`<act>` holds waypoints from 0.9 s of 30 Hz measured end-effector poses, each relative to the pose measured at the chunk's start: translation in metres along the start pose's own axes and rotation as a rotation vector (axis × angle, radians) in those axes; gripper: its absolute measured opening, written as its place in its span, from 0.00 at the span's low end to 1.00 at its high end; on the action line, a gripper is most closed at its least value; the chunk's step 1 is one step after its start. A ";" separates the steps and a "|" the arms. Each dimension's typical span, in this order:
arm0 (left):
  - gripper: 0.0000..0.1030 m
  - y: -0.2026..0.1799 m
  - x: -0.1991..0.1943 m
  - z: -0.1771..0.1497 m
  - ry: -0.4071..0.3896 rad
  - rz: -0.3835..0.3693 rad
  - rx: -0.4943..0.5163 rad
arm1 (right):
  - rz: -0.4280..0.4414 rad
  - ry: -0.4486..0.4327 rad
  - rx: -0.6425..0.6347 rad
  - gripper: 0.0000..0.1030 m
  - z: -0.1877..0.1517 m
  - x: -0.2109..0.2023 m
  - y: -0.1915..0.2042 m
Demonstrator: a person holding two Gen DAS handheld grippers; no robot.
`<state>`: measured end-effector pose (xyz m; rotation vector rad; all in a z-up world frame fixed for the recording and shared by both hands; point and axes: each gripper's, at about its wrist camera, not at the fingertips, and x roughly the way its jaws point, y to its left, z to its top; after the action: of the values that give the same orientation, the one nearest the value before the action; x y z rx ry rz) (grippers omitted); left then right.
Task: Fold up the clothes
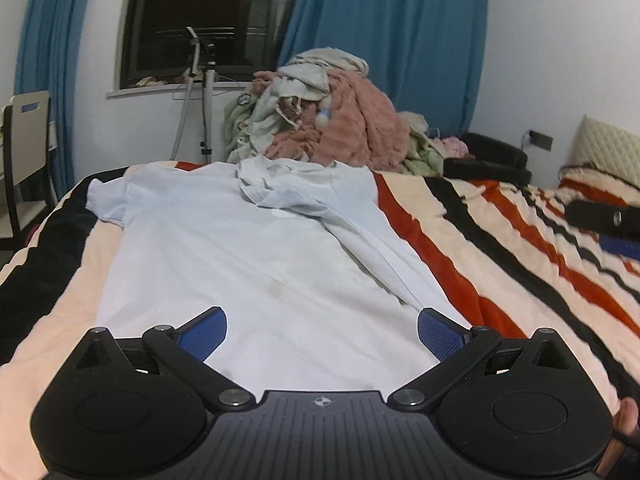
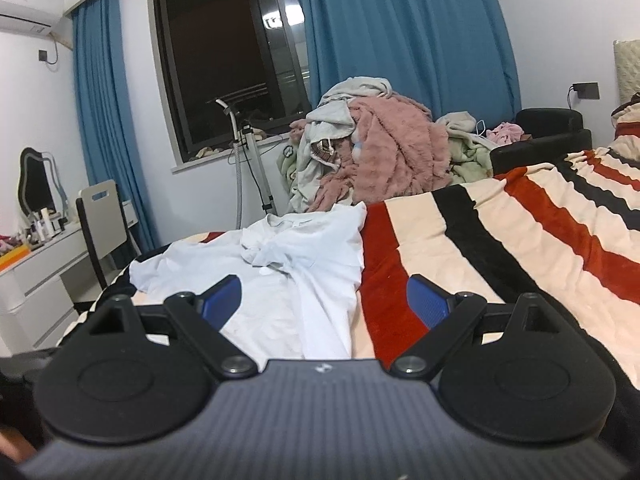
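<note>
A pale blue T-shirt (image 1: pixel 240 264) lies spread lengthwise on the striped bed blanket (image 1: pixel 500 248), collar end far from me. Its right side is folded inward in a long strip, and one sleeve lies bunched near the collar. My left gripper (image 1: pixel 322 334) hovers open over the shirt's near hem, blue pads wide apart, nothing between them. The other gripper shows at the right edge of the left wrist view (image 1: pixel 612 228). In the right wrist view the shirt (image 2: pixel 288 280) lies ahead and to the left. My right gripper (image 2: pixel 324 300) is open above its right edge and the blanket (image 2: pixel 500 240).
A heap of pink, grey and green clothes (image 1: pixel 332 120) sits beyond the bed's far end, below blue curtains (image 1: pixel 384 32) and a dark window. A garment steamer pole (image 2: pixel 252 160), a chair (image 2: pixel 106 220) and a white desk (image 2: pixel 36 264) stand to the left. A person's hand (image 1: pixel 624 428) shows at lower right.
</note>
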<state>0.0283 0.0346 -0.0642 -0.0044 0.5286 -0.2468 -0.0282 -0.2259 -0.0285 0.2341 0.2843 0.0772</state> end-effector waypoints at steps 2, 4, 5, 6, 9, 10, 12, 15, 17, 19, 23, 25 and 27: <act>0.97 -0.006 0.003 -0.002 0.017 -0.017 0.017 | -0.007 -0.006 0.005 0.88 0.002 -0.001 -0.004; 0.96 -0.013 0.005 -0.004 0.036 -0.038 0.033 | -0.013 -0.009 0.023 0.88 0.006 -0.002 -0.011; 0.95 -0.016 0.006 -0.006 0.043 -0.047 0.041 | -0.016 -0.012 0.034 0.88 0.008 -0.003 -0.015; 0.94 -0.019 0.007 -0.007 0.051 -0.058 0.049 | -0.022 -0.017 0.049 0.88 0.011 -0.005 -0.021; 0.92 -0.031 0.011 -0.012 0.078 -0.097 0.074 | -0.037 -0.033 0.099 0.88 0.019 -0.010 -0.040; 0.91 -0.036 0.013 -0.014 0.089 -0.111 0.081 | -0.041 -0.038 0.115 0.88 0.022 -0.012 -0.047; 0.86 -0.046 0.018 -0.017 0.116 -0.149 0.095 | -0.048 -0.046 0.133 0.88 0.027 -0.016 -0.058; 0.79 -0.063 0.024 -0.021 0.160 -0.213 0.101 | -0.067 -0.071 0.149 0.88 0.035 -0.025 -0.078; 0.71 -0.079 0.028 -0.024 0.173 -0.247 0.122 | -0.086 -0.096 0.178 0.88 0.038 -0.032 -0.094; 0.67 -0.099 0.029 -0.026 0.176 -0.297 0.160 | -0.111 -0.114 0.209 0.88 0.039 -0.036 -0.110; 0.55 -0.139 0.033 -0.037 0.198 -0.421 0.222 | -0.128 -0.101 0.291 0.89 0.035 -0.035 -0.137; 0.52 -0.156 0.037 -0.046 0.223 -0.466 0.254 | -0.122 -0.088 0.321 0.89 0.032 -0.033 -0.143; 0.52 -0.169 0.044 -0.057 0.263 -0.481 0.277 | -0.123 -0.080 0.314 0.89 0.030 -0.030 -0.143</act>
<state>-0.0030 -0.1362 -0.1239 0.1739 0.7484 -0.7967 -0.0425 -0.3741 -0.0260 0.5293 0.2300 -0.0999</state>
